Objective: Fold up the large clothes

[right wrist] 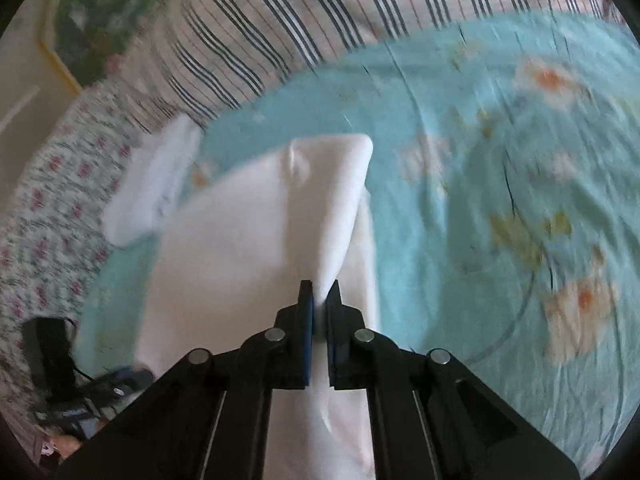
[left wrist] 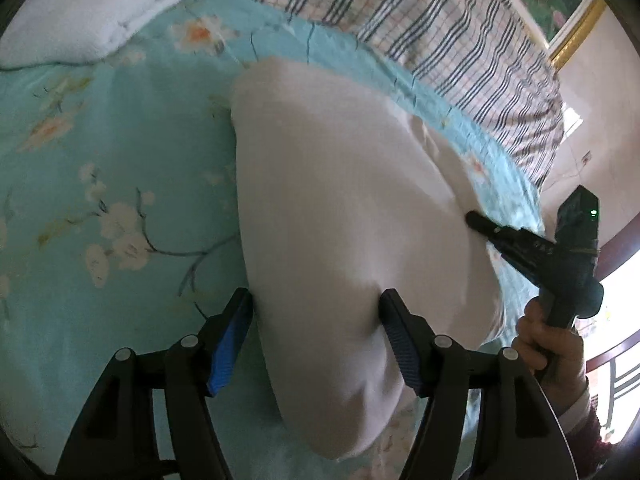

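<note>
A white garment [left wrist: 340, 208] lies on the turquoise flowered bedsheet [left wrist: 100, 140]. My left gripper [left wrist: 316, 300] is open, and the garment's near part sits between its blue-padded fingers [left wrist: 230, 344]. At the garment's right edge a hand [left wrist: 548, 348] holds my right gripper [left wrist: 474, 218], tip against the cloth. In the right wrist view that right gripper [right wrist: 320, 300] is shut on a raised fold of the white garment [right wrist: 240, 240], and the cloth runs up from the jaws to a far corner [right wrist: 352, 144].
A striped, checked blanket [left wrist: 440, 20] is bunched along the bed's far side, and a white quilt [left wrist: 80, 12] lies at the far left. A small folded white piece [right wrist: 152, 184] sits beside the garment, by a flowered cover [right wrist: 52, 200]. Dark blurred objects [right wrist: 52, 352] lie at lower left.
</note>
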### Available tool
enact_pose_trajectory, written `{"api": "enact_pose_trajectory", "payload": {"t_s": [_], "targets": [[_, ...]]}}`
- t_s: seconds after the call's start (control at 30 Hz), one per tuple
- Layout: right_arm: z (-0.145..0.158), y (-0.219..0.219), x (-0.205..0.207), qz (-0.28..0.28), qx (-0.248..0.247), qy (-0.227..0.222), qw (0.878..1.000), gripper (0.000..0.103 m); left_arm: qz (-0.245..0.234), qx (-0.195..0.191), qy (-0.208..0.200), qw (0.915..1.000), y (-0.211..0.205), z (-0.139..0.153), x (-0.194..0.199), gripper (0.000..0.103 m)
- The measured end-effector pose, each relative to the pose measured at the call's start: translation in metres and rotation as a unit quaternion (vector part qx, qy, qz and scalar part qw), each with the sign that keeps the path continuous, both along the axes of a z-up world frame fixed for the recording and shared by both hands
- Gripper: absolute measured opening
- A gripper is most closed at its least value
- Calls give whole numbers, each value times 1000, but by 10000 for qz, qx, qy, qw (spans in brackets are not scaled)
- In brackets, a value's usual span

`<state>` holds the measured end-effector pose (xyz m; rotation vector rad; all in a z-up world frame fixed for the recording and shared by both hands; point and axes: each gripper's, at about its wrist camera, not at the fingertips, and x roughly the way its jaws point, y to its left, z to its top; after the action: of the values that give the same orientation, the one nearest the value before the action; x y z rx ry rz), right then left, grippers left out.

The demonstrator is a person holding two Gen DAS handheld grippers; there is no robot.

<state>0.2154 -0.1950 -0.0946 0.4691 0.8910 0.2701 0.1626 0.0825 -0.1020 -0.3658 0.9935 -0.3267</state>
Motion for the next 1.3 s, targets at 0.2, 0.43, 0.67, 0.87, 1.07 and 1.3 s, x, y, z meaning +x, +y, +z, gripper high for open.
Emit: {"api": "enact_pose_trajectory", "payload": {"t_s": [0.2, 0.43, 0.67, 0.87, 1.07, 1.3], "targets": [[1, -3, -9, -402, -199, 41, 9990, 13, -4, -137, 129, 9998, -8, -15, 7, 68], [9, 29, -11, 340, -419, -51, 9985, 13, -5, -92, 66, 9999, -9, -17, 5, 68], [-22, 19, -1, 258, -481, 258, 9982, 0, -60, -79, 70, 9999, -7, -13, 4, 69], [-4, 15, -4, 217, -294, 187, 9992, 3, 209, -60, -295, 9993, 11, 16, -5, 68], [24, 26, 28, 230, -332, -84, 9991, 4, 612, 85, -343, 9975, 22, 28, 27, 68], [-13, 27, 78, 130, -295, 272, 9991, 0, 508, 17, 92, 9987, 8, -5, 71, 71]]}}
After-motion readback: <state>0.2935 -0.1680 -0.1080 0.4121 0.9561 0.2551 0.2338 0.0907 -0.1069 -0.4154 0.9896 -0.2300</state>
